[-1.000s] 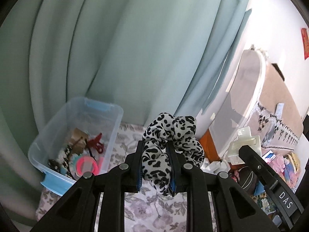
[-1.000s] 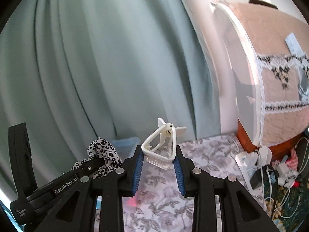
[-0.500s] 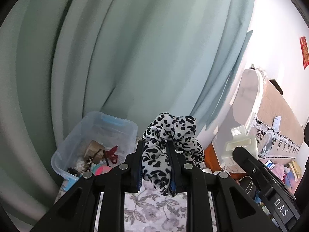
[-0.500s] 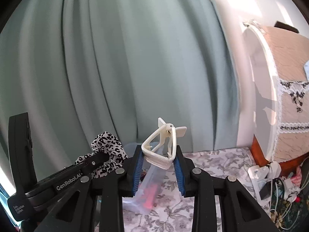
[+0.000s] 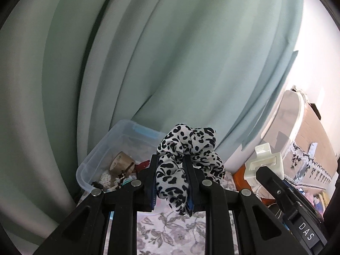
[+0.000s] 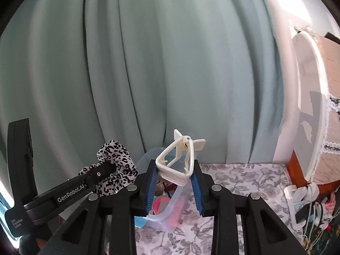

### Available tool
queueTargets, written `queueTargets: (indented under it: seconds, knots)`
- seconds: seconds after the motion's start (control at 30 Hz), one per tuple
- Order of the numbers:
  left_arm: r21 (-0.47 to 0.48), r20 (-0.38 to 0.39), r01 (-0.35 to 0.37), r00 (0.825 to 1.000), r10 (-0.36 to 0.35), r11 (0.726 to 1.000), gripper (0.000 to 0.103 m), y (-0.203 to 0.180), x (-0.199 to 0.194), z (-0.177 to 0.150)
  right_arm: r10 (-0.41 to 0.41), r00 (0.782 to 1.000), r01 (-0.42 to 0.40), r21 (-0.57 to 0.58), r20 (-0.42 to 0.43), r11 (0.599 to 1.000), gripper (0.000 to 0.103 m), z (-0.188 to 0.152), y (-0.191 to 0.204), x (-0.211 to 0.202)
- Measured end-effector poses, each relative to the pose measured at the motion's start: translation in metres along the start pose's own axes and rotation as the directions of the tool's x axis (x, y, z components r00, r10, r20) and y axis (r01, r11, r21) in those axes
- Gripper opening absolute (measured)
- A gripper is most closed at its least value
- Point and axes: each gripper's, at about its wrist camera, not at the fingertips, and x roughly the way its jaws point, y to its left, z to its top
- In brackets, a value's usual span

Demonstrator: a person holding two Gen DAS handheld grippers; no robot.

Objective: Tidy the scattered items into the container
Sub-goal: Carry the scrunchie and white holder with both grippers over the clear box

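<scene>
My left gripper [image 5: 171, 180] is shut on a black-and-white leopard-print scrunchie [image 5: 187, 146], which bulges above the pads. A clear plastic container [image 5: 102, 148] with blue latches lies ahead and to the left of it, holding a tape roll, beads and several hair items. My right gripper [image 6: 174, 182] is shut on a cream hair claw clip [image 6: 180, 159], held over the container's near corner [image 6: 167, 212]. In the right wrist view the scrunchie [image 6: 115, 165] and the left gripper show at the left. The claw clip [image 5: 265, 161] appears at the right of the left wrist view.
A pale green curtain [image 5: 170, 53] hangs right behind the container. The surface is a floral cloth [image 6: 244, 176]. To the right stand a white-edged piece of furniture with a lace-trimmed cover [image 6: 314, 97], a white plug strip with cables [image 6: 301, 195] and mixed clutter [image 5: 314, 197].
Both grippers have swung left toward the container, still holding their items. The container now sits closer under the fingers, and the right-hand furniture has slid toward the picture edge.
</scene>
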Motion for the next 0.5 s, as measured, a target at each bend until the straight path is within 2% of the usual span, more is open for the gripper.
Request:
queueTargets:
  seconds: [0.5]
  knots:
    - [-0.07,-0.072,-0.036,0.997,0.031,0.997,0.022,0.052,0.031,-0.003,0.016,0.99,-0.025,-0.065,-0.138,0.998,0.033,-0.012,0.032,0.088]
